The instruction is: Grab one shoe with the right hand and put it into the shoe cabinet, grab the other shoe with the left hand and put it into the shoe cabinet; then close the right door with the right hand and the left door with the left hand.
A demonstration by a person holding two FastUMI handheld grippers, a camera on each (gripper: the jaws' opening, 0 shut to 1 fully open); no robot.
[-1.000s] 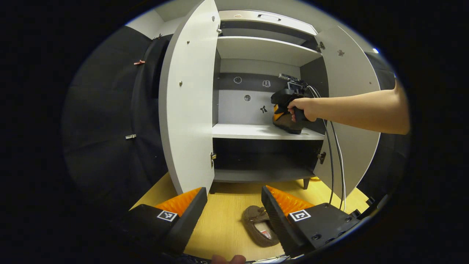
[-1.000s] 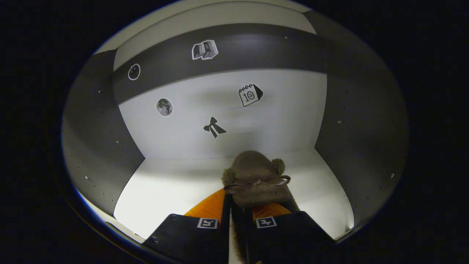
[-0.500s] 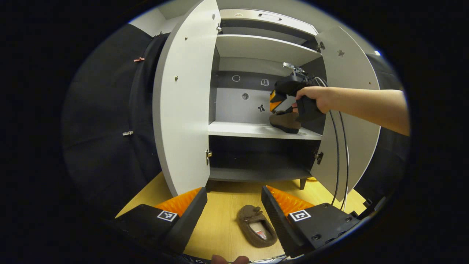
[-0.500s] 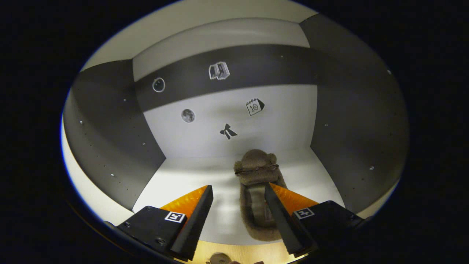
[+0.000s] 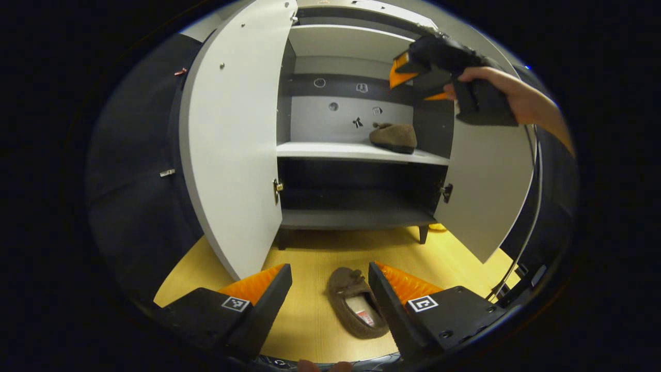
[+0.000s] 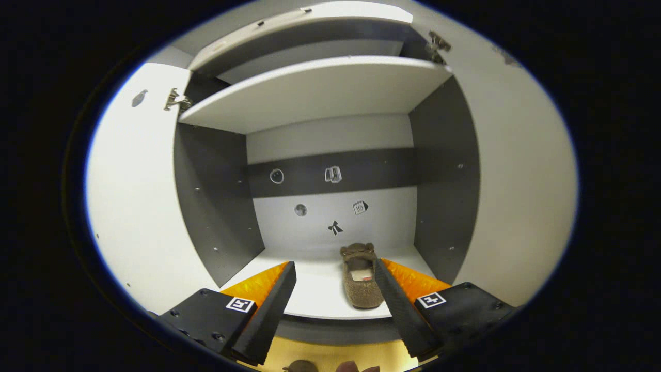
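Observation:
One brown slipper (image 5: 393, 137) (image 6: 360, 281) lies on the middle shelf (image 5: 330, 151) of the shoe cabinet, toward its right side, toe pointing at the back wall. The other brown slipper (image 5: 356, 302) rests on the wooden floor (image 5: 310, 258) in front of the cabinet, just ahead of my left gripper (image 5: 330, 271), which is open and empty. My right gripper (image 6: 335, 268) is open and empty, held outside the cabinet front; in the left gripper view the right gripper (image 5: 421, 72) is up high in a hand. Both doors, left door (image 5: 232, 139) and right door (image 5: 485, 175), stand open.
The cabinet has an upper shelf (image 6: 320, 88) and a dark lower shelf (image 5: 356, 219). Small stickers (image 6: 335, 227) mark the back wall. Cables (image 5: 521, 248) hang from the right gripper beside the right door. Black cloth (image 5: 134, 170) hangs left of the cabinet.
The right gripper opened, let go of the slipper on the middle shelf, and drew back and up out of the cabinet. The left gripper came lower toward the floor slipper.

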